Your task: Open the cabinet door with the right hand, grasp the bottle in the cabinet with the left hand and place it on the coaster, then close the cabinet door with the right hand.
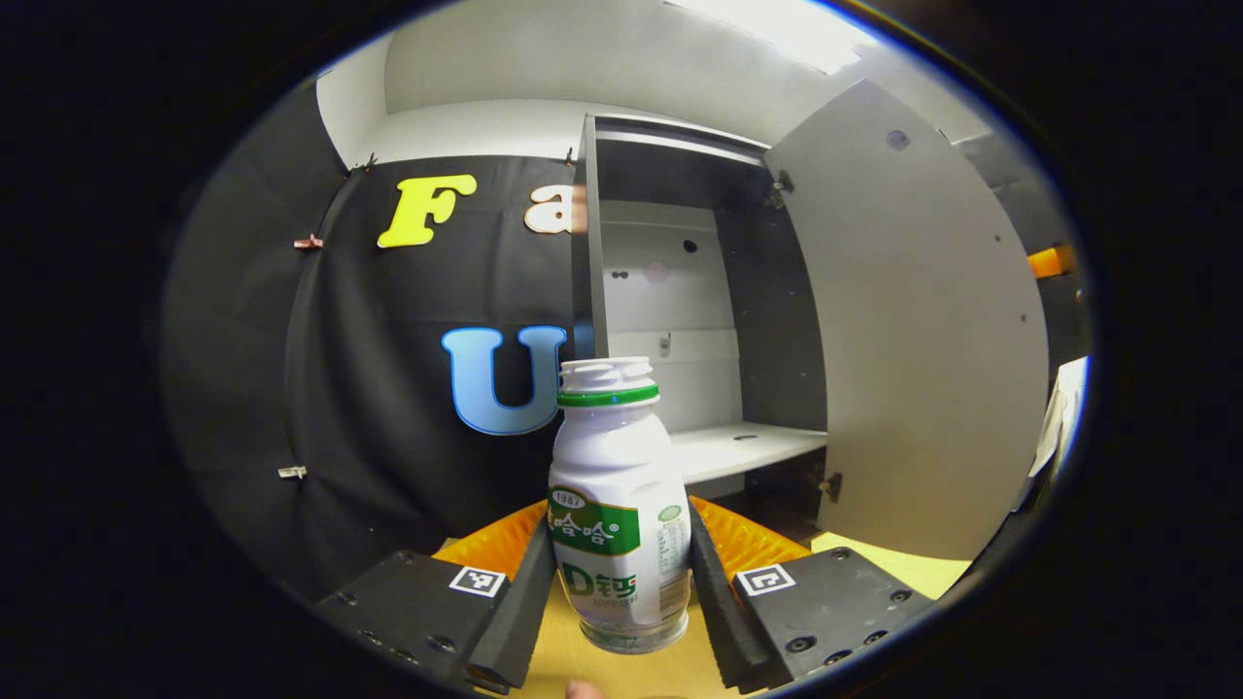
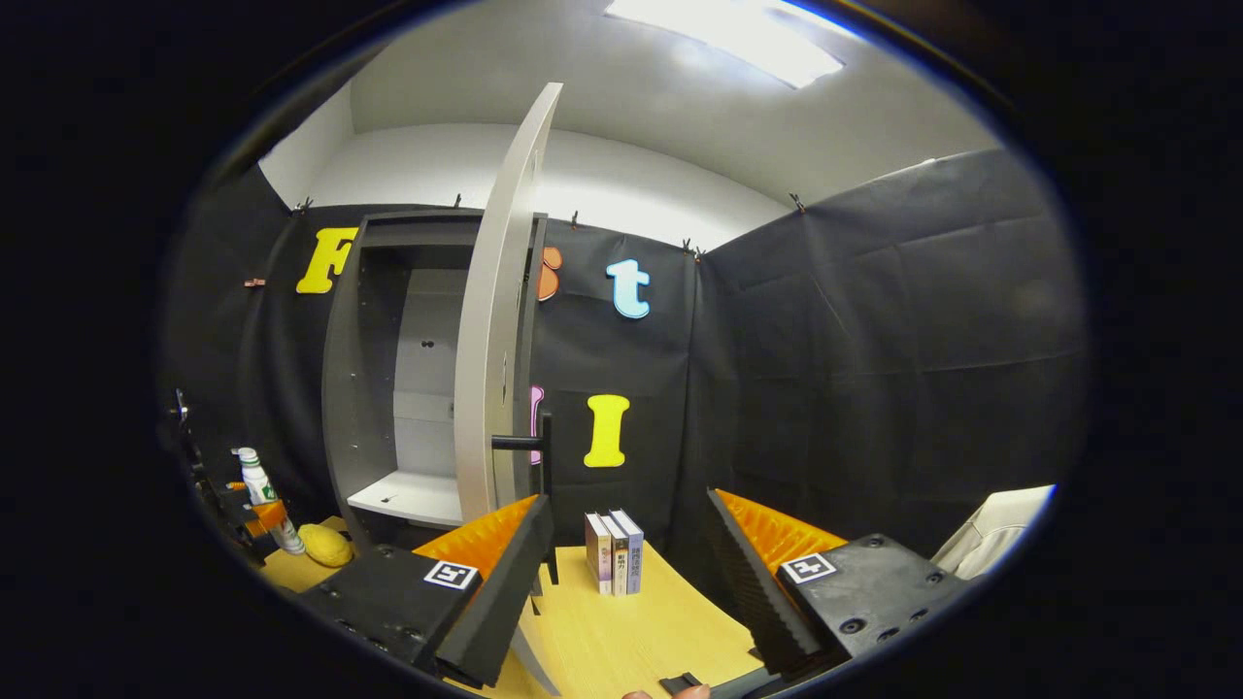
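While the cabinet door (image 1: 913, 330) is swung wide open, toward 3 o'clock in the left gripper view, a good bit of free room is left in front of the cabinet (image 1: 680, 291), whose white shelf (image 1: 743, 447) sits bare at about 2 o'clock from the bottle (image 1: 619, 505). In the right gripper view the door (image 2: 500, 320) is seen nearly edge-on at 11 o'clock, with its dark handle (image 2: 529, 444) sticking out just above the left finger of the right gripper (image 2: 621, 582). Open yellow tabletop (image 2: 631, 631) is left between those fingers, and a small row of books (image 2: 613, 551) is stood upright at 12 o'clock, close to the black wall. The left gripper (image 1: 621, 592) is closed onto the bottle, both black pads pressed against its sides at label height, so it's held upright above the wooden table (image 1: 554, 650). The right gripper is spread wide with nothing between its fingers and nothing touched, far as can be seen. Over at 9 o'clock in the right gripper view the bottle (image 2: 260, 495) is seen again, small, held in the other gripper, with a yellow rounded thing (image 2: 325, 545) just beside it on the table; whether that's the coaster can't really be told at that size. A pale chair-like shape (image 2: 1000, 534) is cut off at 4 o'clock.
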### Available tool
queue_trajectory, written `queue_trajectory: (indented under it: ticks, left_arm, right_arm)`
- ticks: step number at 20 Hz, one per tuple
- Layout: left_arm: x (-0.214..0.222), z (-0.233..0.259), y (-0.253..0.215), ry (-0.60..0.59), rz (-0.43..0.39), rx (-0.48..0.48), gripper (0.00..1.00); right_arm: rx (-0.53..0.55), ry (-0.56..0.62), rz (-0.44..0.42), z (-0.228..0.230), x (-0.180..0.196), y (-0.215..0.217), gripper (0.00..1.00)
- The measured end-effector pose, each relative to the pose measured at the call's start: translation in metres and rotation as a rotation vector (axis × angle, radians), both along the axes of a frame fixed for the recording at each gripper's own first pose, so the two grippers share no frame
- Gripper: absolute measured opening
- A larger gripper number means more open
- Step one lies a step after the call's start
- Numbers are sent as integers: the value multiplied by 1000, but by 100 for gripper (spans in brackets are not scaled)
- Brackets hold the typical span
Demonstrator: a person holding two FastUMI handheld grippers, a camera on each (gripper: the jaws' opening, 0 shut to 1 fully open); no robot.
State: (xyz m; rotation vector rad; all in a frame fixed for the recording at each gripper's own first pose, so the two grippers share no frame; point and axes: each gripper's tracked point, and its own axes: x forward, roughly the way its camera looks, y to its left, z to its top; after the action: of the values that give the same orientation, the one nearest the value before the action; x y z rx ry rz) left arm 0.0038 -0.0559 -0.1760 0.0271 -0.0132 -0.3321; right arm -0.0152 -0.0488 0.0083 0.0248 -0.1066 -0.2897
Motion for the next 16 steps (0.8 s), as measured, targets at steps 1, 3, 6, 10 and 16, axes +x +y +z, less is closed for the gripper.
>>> queue_trajectory:
  ticks: [1,3,6,10,16]
  left_arm:
    - [-7,-10,1,2,-17,1,72]
    - [-20,-38,0,22,-57,3,72]
    - [-36,-79,3,67,-93,-1,72]
    - [-46,-133,12,136,-99,-27,72]
    - [-55,-193,11,214,-130,-36,72]
  right_arm:
    - [5,-2,-3,1,0,0,97]
    - [8,-3,-13,2,0,-1,97]
    - [23,-7,-31,4,-1,-5,97]
    - [18,2,-58,4,-7,-11,97]
    - [-1,18,-92,6,-10,-18,97]
